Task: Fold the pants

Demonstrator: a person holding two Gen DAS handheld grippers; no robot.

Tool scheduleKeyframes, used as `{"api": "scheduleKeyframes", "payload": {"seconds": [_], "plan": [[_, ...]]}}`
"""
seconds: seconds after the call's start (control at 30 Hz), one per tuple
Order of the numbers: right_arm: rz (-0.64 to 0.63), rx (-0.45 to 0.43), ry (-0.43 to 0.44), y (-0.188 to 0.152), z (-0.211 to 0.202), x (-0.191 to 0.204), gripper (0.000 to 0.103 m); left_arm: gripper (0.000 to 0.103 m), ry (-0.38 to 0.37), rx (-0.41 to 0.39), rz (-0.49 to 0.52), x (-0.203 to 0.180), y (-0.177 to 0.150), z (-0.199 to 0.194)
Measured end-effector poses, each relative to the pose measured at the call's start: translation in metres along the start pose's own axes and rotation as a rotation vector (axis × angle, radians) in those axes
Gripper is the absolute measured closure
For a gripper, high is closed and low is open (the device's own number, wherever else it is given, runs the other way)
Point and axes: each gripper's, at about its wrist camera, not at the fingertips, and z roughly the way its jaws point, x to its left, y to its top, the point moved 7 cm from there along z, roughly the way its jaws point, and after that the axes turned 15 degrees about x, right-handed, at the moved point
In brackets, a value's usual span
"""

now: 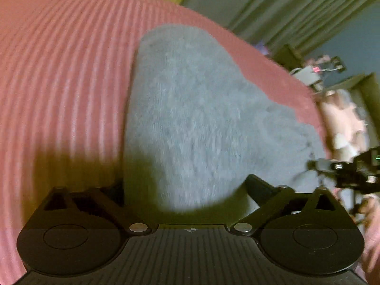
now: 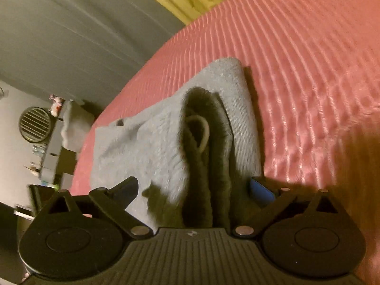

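Grey pants [image 2: 166,137] lie folded on the pink ribbed mat [image 2: 296,71], near its edge; left claw [image 1: 185,190] and right claw [image 2: 194,190] both spread wide over the fabric.

Home bedroom, pink ribbed bedspread [image 2: 296,47], grey curtains [image 1: 296,7], round fan [image 2: 35,124], cluttered shelf [image 1: 315,71]

Your left wrist camera sits low and close over the gray pants [image 1: 190,118], looking along them across the pink ribbed mat [image 1: 59,83] toward curtains at upper right. Your right wrist camera is just as near, facing the waistband end [image 2: 204,147], room at left. Both views share pants and mat.
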Motion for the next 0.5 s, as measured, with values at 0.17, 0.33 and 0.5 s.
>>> {"api": "scheduleKeyframes", "payload": {"seconds": [0.17,0.33,0.5], "plan": [[-0.078,0.05,0.045,0.005,0.003,-0.012,0.004,0.0,0.001,-0.002,0.008,0.0,0.011,0.01],[-0.032,0.001,-0.002,0.003,-0.011,-0.022,0.005,0.031,0.123,-0.024,0.085,-0.027,0.01,0.008],[-0.141,-0.019,-0.101,-0.007,-0.014,-0.005,0.041,0.038,0.107,-0.008,0.088,-0.026,0.007,0.0]]}}
